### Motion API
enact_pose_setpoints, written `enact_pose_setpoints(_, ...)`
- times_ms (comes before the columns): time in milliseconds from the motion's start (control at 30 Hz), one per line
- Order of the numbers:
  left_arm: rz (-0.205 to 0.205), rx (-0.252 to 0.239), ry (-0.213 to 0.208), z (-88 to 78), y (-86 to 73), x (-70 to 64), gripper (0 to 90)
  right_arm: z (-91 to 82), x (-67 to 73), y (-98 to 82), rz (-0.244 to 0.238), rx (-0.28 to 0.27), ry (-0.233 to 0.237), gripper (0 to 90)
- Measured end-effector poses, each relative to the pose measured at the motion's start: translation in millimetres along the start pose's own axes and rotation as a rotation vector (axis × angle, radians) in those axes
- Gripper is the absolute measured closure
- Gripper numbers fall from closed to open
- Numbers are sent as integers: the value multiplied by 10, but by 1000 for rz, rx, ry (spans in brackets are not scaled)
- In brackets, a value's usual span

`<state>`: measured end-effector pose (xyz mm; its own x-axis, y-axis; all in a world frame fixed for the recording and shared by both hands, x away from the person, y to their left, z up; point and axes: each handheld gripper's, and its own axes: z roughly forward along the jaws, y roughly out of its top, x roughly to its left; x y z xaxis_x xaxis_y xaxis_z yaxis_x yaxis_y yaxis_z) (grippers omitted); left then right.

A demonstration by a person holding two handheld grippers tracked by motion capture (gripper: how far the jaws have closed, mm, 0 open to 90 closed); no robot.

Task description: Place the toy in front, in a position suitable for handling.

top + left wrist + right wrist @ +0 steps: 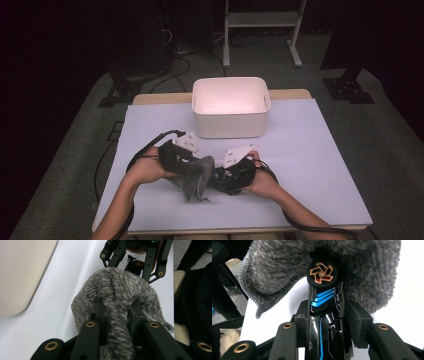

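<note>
We held grey cloth (117, 290) tight in left gripper (117, 322), fingers pinched shut on fold. Right gripper (329, 322) fingers clamped toy car (324, 315), front wheel against cloth, both above worktop (300, 165) near white tub (231, 125). Best to rub slowly, keep both grips firm.

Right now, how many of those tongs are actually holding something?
2. The left tongs, at the left of the high view, pinch the grey fuzzy cloth. The right tongs, beside them at the table's near edge, clamp a black toy car with blue stripes, its wheel against the cloth.
</note>
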<state>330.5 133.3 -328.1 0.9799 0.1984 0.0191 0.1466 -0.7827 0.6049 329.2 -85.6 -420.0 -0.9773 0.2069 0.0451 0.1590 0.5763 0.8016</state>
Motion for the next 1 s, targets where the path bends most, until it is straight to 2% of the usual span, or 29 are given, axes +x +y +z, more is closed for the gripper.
enact_pose_setpoints(133, -11, -18, -7, 10, -42, 21, 744, -6, 8, -30, -7, -15, 3, 566)
enact_pose_setpoints(333, 22, -14, -20, 66, 72, -10, 744, -171, 43, -146, -15, -2, -15, 565)
enact_pose_setpoints(400, 27, -26, -27, 78, 119, -22, 744, -261, 43, -175, 4, -14, -17, 566)
enact_pose_setpoints(467, 36, -14, -26, 88, 157, -23, 744, -335, 19, -209, 26, -25, -15, 566)
enact_pose_setpoints(533, 43, -5, -30, 99, 184, -25, 744, -367, 13, -257, 3, 9, -51, 566)
enact_pose_setpoints(567, 41, -6, -33, 111, 195, -30, 744, -380, 14, -300, 2, 10, -53, 563)
enact_pose_setpoints(633, 47, -9, -38, 131, 218, -21, 744, -464, 35, -352, 18, -37, -65, 565)
enact_pose_setpoints(700, 56, 4, -42, 160, 246, -19, 744, -515, 5, -377, 45, -22, -50, 566)
enact_pose_setpoints(867, 60, 1, -52, 208, 276, -41, 744, -655, 10, -459, 53, -64, -61, 565)
enact_pose_setpoints(1000, 70, -8, -55, 204, 327, -59, 744, -834, 17, -534, 66, -82, -78, 562)
